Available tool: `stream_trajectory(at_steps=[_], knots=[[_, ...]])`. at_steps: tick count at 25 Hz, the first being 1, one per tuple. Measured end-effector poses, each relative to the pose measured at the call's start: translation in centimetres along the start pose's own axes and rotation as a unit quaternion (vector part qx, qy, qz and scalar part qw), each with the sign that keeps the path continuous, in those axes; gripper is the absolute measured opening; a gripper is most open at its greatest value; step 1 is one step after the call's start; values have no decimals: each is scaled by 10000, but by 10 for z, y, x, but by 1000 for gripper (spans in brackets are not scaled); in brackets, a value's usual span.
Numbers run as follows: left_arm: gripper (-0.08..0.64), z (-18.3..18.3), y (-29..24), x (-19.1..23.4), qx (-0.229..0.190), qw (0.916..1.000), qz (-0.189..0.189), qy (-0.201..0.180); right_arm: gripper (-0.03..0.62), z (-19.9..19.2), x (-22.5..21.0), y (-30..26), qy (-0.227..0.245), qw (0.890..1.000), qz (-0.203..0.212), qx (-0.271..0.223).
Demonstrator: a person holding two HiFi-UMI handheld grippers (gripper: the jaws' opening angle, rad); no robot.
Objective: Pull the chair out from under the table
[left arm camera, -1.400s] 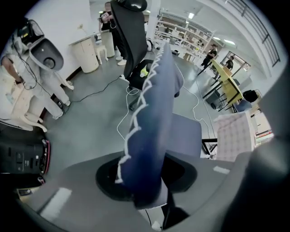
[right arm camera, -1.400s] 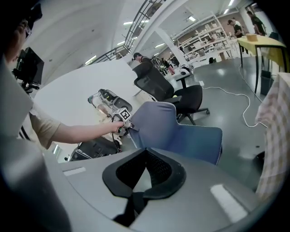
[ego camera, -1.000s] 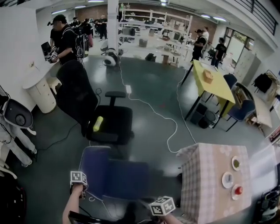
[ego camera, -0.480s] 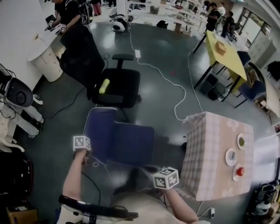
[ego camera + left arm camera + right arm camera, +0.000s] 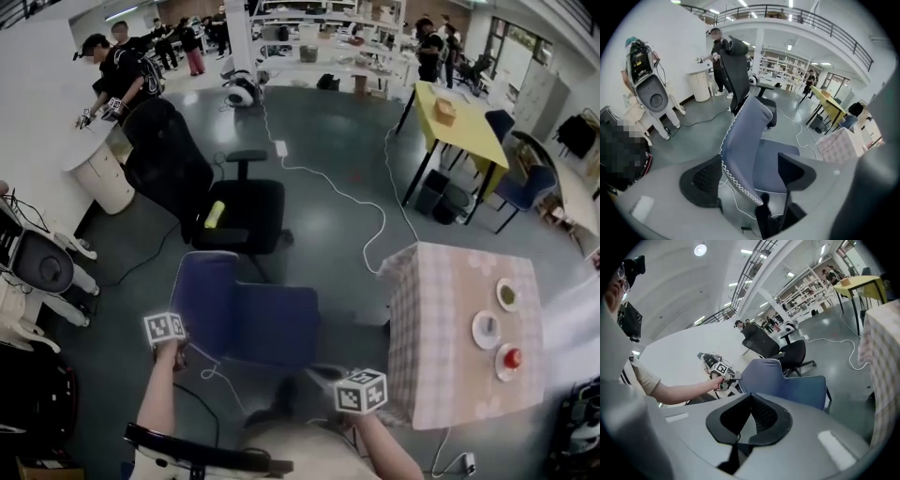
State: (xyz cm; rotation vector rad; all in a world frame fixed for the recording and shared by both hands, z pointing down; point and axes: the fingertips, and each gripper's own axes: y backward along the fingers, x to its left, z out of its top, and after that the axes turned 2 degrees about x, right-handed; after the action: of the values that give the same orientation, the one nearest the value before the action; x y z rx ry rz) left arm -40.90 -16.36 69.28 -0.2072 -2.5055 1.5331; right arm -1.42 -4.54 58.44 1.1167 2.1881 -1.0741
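Note:
The blue chair stands on the grey floor, clear of the table with the checked cloth, its backrest towards me. In the left gripper view my left gripper is open. The backrest's stitched edge runs between the pads without touching them. In the head view the left gripper hangs just behind the backrest's left corner. My right gripper hovers low between chair and table. In its own view the right gripper is shut on nothing and faces the blue chair and the left gripper.
A black office chair with a yellow-green object on its seat stands just beyond the blue chair. A white cable snakes over the floor to the table. Small plates lie on the cloth. A yellow table and people are further back.
The left gripper has come up off the blue chair's backrest and now hangs just behind it. The right gripper has shifted a little beside the table. The chair has stayed put.

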Motion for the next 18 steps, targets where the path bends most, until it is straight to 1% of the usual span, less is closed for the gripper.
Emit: stream_trajectory(at_steps=[4, 6, 8, 10, 12, 14, 16, 18], knots=[[301, 20, 30, -20, -675, 9976, 94, -151, 14, -5, 4, 19, 197, 9997, 117, -103], [269, 18, 44, -28, -849, 9963, 109, -114, 13, -11, 5, 29, 319, 9993, 170, -90], [205, 12, 60, -34, -978, 9950, 193, -117, 14, -20, 8, 39, 319, 9990, 314, -67], [116, 6, 80, -36, -1073, 9936, 300, -172, 12, -29, 19, 38, 310, 9982, 503, 40], [0, -24, 97, -33, -850, 9956, 386, -53, 12, -39, 38, 37, 403, 9960, 740, 292], [0, -52, 109, -29, -702, 9965, 442, 48, 12, -44, 60, 38, 578, 9923, 975, 499], [0, -66, 117, -18, -691, 9961, 537, 143, 12, -39, 78, 33, 780, 9890, 1120, 563], [0, -75, 116, -8, -670, 9960, 485, 348, 12, -32, 91, 26, 944, 9865, 1202, 592]])
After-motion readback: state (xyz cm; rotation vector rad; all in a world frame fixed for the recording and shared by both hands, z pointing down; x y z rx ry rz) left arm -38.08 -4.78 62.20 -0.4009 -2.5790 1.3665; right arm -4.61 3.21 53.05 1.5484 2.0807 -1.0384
